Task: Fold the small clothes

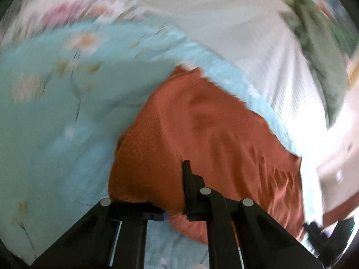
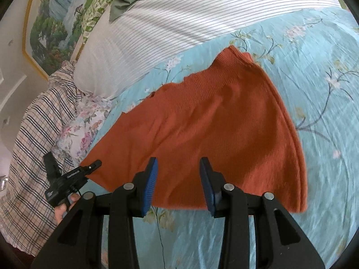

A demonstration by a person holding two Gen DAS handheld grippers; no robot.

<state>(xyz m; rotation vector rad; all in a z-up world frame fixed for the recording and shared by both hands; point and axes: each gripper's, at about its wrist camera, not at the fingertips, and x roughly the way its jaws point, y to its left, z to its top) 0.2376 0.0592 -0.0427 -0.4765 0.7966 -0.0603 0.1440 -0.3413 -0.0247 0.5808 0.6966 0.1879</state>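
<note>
One rust-orange knit garment [image 2: 215,130] lies on the floral blue bedspread [image 2: 325,94], near one striped white pillow [image 2: 179,22] at the bed's head edge. The left gripper [image 1: 175,192] pinches its cloth; the right gripper [image 2: 178,179] hovers, jaws apart, holding nothing.

Left tongs [image 1: 177,192] are clamped shut on cloth; right tongs [image 2: 178,183] hover with jaws apart

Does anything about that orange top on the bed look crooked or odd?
Yes. The orange top lies slanted across the blue floral bedspread, and one corner is lifted and draped over the left hand-held gripper.
</note>
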